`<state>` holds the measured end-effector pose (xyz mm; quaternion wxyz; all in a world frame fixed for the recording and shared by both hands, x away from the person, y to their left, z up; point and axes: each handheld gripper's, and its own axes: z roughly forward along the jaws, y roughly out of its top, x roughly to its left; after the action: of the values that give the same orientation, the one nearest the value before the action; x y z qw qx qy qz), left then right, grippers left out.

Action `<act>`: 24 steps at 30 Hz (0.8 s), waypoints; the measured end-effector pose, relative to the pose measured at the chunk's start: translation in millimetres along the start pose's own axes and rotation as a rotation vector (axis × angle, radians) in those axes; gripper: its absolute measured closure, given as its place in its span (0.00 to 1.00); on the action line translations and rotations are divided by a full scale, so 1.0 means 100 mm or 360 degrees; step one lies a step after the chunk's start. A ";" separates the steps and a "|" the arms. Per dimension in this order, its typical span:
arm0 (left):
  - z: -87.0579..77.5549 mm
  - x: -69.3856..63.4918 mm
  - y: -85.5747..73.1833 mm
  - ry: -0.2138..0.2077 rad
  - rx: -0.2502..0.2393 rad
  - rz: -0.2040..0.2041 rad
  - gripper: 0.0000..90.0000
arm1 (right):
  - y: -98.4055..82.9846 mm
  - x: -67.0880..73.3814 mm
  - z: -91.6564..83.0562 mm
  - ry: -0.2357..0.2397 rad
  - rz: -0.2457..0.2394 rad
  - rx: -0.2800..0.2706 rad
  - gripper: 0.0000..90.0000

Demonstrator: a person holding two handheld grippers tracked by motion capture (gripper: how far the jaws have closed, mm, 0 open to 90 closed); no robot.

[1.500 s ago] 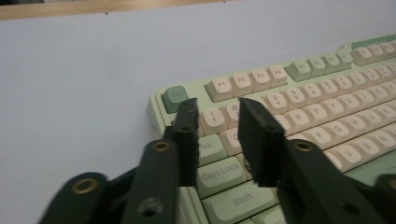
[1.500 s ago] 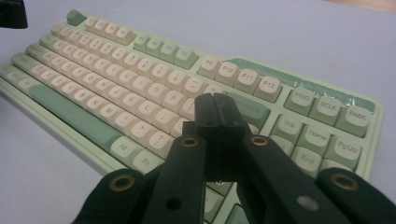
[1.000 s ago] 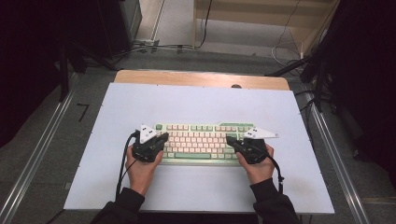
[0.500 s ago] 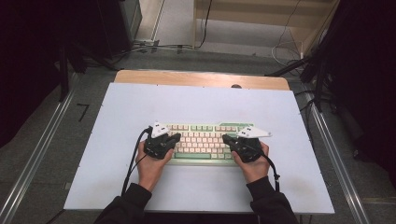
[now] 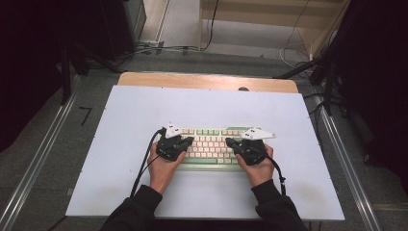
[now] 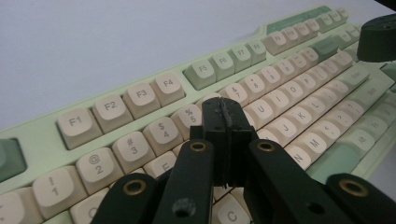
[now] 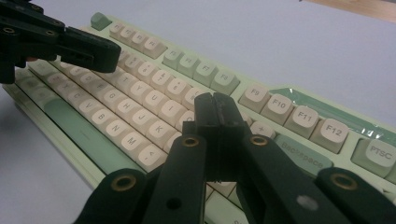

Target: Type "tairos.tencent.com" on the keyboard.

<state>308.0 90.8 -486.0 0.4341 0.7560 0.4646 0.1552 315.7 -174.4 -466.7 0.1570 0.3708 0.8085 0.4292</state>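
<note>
A pale green keyboard [image 5: 211, 147] with cream keys lies on the white table [image 5: 144, 110], near the person's edge. The left gripper [image 6: 223, 112] hovers over its left half, jaws pressed together and holding nothing. The right gripper [image 7: 215, 109] hangs over the right half, jaws likewise closed and empty. Both hands [image 5: 161, 168] sit at the keyboard's near edge.

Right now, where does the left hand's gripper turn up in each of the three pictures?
High view: the left gripper sits left of centre, over the keyboard's left half.
Left gripper view: its own shut fingers rise from the bottom, over the number row.
Right gripper view: it reaches in at the upper left.
Shared landmark: the green and cream keyboard.
</note>
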 end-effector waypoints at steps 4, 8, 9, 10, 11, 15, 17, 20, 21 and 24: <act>0.04 -0.01 0.00 -0.0004 0.0023 0.0010 1.00 | 0.00 0.01 0.04 0.0010 -0.0005 0.0011 0.97; 0.07 0.00 0.00 -0.0002 0.0030 0.0003 1.00 | 0.01 0.02 0.07 0.0015 -0.0006 0.0021 0.97; 0.08 0.00 0.00 -0.0005 0.0031 -0.0003 1.00 | 0.01 0.02 0.07 0.0015 -0.0006 0.0019 0.97; 0.08 0.00 0.00 -0.0005 0.0031 -0.0003 1.00 | 0.01 0.02 0.08 0.0017 -0.0004 0.0019 0.97; 0.08 0.00 0.00 -0.0004 0.0031 -0.0004 1.00 | 0.01 0.02 0.08 0.0017 -0.0009 0.0018 0.97; 0.09 0.00 0.00 -0.0001 0.0032 -0.0002 1.00 | 0.01 0.03 0.10 0.0023 -0.0015 0.0026 0.97; 0.09 0.01 0.01 0.0002 0.0033 -0.0006 1.00 | 0.01 0.04 0.10 0.0024 -0.0022 0.0027 0.97; 0.10 0.02 0.01 -0.0006 0.0033 -0.0011 1.00 | 0.01 0.04 0.11 0.0028 -0.0014 0.0033 0.97; 0.10 0.02 0.01 -0.0009 0.0033 -0.0013 1.00 | 0.01 0.04 0.11 0.0028 -0.0014 0.0034 0.97; 0.11 0.00 0.02 -0.0008 0.0042 -0.0002 1.00 | 0.01 0.04 0.11 0.0028 -0.0017 0.0036 0.97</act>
<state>316.3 84.7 -491.0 0.4255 0.7617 0.4661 0.1469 319.5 -164.4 -472.2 0.1480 0.3645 0.8166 0.4224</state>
